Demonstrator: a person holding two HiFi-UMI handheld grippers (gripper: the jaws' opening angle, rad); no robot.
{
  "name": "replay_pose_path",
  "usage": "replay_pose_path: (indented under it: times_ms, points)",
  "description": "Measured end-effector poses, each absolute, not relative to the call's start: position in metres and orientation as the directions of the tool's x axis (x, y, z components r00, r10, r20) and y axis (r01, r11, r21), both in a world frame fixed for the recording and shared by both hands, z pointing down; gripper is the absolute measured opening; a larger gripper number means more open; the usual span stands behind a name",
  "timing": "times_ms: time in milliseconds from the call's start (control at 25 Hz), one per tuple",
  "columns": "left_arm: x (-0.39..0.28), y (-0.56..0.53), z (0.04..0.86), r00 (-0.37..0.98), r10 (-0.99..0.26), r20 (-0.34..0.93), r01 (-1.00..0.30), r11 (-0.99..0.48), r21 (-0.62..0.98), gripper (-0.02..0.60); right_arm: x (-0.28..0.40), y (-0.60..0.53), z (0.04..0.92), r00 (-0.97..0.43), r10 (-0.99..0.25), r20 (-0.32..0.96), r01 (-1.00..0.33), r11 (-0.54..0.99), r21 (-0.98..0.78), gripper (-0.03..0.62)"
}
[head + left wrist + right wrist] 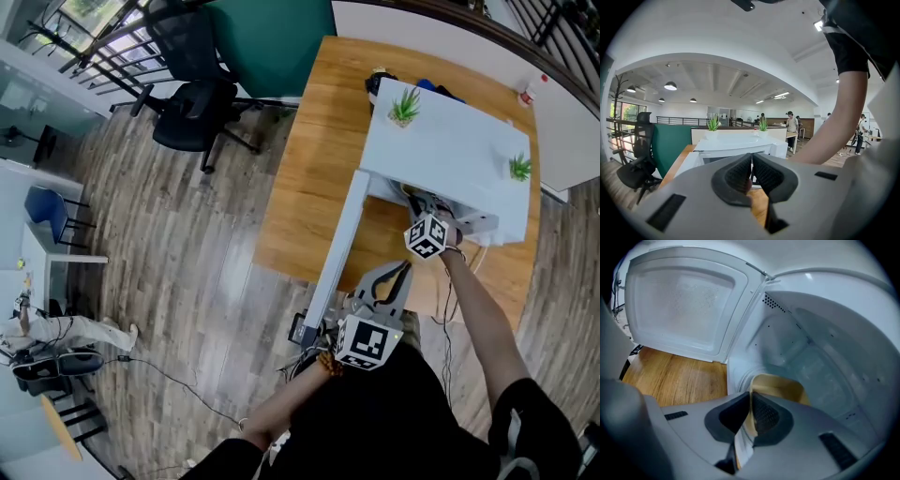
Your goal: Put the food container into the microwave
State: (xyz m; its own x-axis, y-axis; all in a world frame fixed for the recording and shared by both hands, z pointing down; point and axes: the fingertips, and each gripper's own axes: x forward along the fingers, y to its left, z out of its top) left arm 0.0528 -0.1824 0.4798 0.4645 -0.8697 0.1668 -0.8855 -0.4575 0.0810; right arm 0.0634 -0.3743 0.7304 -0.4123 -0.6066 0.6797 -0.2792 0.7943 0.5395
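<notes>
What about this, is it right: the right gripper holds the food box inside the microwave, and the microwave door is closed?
Not quite. The door is open, swung out to the left, as the right gripper view shows. The right gripper does hold the food container inside the microwave.

This is an open-plan office. A black swivel chair (pixel 192 112) stands at the upper left of the head view, beside a teal partition (pixel 272 42) and a long wooden table (pixel 314 159). In the left gripper view, people (pixel 791 129) stand among desks at centre right, under round ceiling lamps (pixel 670 86) at upper left.
</notes>
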Motion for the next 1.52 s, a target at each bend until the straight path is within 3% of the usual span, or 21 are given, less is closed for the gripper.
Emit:
replay_pose_path:
  times_ms: [80,160,280,1520]
  points:
    - [0.052,-0.182,0.481,0.463,-0.870,0.168,-0.886,-0.456,0.084,0.031,0.064,-0.375,0.730,-0.406,-0.609,0.681,-0.282,0.793,0.540,0.025]
    - [0.050,-0.182,0.479,0.462,-0.872,0.164,-0.887,-0.454,0.083,0.031,0.065,-0.378,0.728,-0.393,-0.628,0.672,-0.287,0.778,0.559,0.086]
    - [0.048,-0.180,0.478,0.459,-0.874,0.157,-0.888,-0.452,0.084,0.031,0.067,-0.374,0.726,-0.390,-0.635,0.667,-0.297,0.772,0.561,0.117]
    - [0.029,-0.171,0.466,0.461,-0.882,0.103,-0.887,-0.455,0.074,0.031,0.085,-0.306,0.668,-0.424,-0.688,0.590,-0.404,0.726,0.556,0.095]
